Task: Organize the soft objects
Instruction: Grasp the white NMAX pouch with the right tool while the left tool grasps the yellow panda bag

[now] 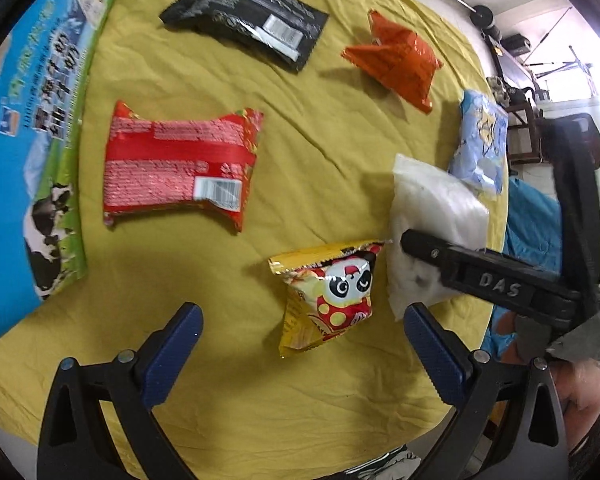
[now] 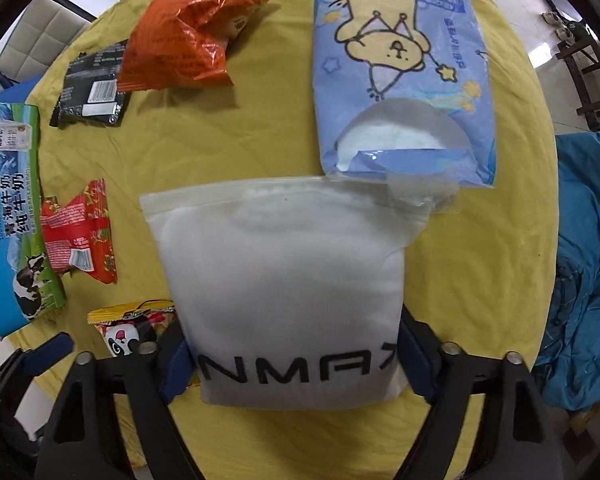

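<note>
A white zip bag [image 2: 284, 272] with black lettering lies on the yellow cloth, and my right gripper [image 2: 296, 364] is shut on its near end, a blue pad against each side. In the left wrist view the same white bag [image 1: 432, 200] shows at the right, with a black finger [image 1: 480, 276] of the right gripper across it. My left gripper [image 1: 304, 340] stands open just above the cloth, nothing touching its pads. A yellow panda snack bag [image 1: 328, 300] lies between and just beyond its fingertips.
On the round yellow-clothed table [image 1: 240, 400] also lie a red packet [image 1: 180, 164], a black packet [image 1: 248, 16], an orange packet [image 1: 396, 56] and a blue tissue pack [image 2: 400, 60]. A milk carton box [image 1: 32, 140] lies along the left edge. Blue fabric [image 2: 580, 240] hangs at the right.
</note>
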A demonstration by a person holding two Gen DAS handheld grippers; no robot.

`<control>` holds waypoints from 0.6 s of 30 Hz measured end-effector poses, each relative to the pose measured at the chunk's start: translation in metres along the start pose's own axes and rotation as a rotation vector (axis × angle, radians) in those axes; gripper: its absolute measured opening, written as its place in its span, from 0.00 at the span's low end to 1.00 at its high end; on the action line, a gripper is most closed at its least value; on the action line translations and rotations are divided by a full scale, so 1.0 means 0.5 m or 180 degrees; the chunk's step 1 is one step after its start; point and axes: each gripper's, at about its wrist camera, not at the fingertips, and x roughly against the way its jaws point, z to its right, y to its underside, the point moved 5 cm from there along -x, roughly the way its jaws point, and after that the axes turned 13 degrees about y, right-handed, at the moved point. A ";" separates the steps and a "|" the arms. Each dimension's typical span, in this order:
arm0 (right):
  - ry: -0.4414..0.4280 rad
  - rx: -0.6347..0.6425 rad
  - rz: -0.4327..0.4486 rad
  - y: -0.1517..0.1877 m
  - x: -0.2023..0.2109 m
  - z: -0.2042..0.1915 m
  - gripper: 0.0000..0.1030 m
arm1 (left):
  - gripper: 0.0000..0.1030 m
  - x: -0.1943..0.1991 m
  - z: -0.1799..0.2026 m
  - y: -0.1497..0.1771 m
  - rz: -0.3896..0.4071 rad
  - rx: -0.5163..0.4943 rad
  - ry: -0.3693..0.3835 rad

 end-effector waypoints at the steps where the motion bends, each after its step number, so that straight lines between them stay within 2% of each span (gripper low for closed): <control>1: -0.0004 -0.0008 -0.0003 0.003 0.001 0.007 0.77 | 1.00 -0.004 0.001 0.003 -0.0027 -0.0020 -0.0013; 7: 0.0305 -0.0085 0.0119 0.036 0.027 0.086 0.76 | 1.00 -0.046 0.005 0.009 -0.0175 -0.0103 -0.0046; 12: 0.0360 -0.0207 0.0052 0.069 0.006 0.137 0.76 | 1.00 -0.093 0.013 0.016 -0.0292 -0.0110 -0.0062; 15: 0.0351 -0.0246 0.0047 0.076 -0.012 0.179 0.76 | 0.92 -0.113 0.016 0.020 -0.0333 -0.0121 -0.0085; 18: 0.0378 -0.0246 0.0086 0.095 -0.018 0.181 0.76 | 0.80 -0.127 0.016 0.021 -0.0351 -0.0154 -0.0141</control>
